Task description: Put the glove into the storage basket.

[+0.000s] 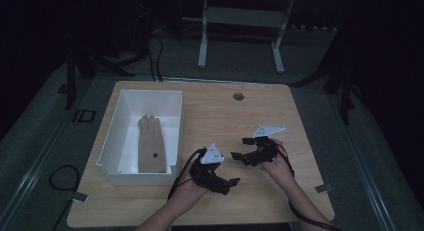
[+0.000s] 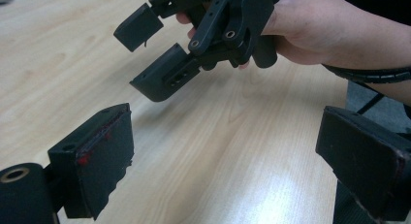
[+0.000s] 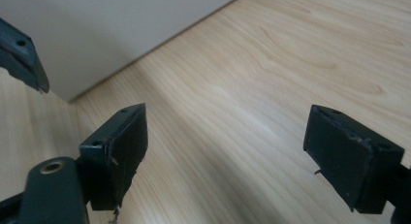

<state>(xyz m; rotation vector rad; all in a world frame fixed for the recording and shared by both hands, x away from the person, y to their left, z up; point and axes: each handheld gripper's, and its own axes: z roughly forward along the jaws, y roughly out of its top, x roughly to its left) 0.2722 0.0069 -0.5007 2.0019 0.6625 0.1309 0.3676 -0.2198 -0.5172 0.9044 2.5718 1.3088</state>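
One tan fabric glove (image 1: 150, 143) lies flat in the white rectangular plastic bin (image 1: 111, 133), likely light and limp; pinching its cuff seems best. Both the left gripper (image 1: 226, 184) and right gripper (image 1: 241, 147) hover over the pale wooden desk (image 1: 225, 116), fingers spread and empty

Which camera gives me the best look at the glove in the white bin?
The high view: the tan glove lies flat inside the white bin, fingers pointing away from the person. The right gripper view catches just the bin's outer wall; the left gripper view looks across the table at the right gripper.
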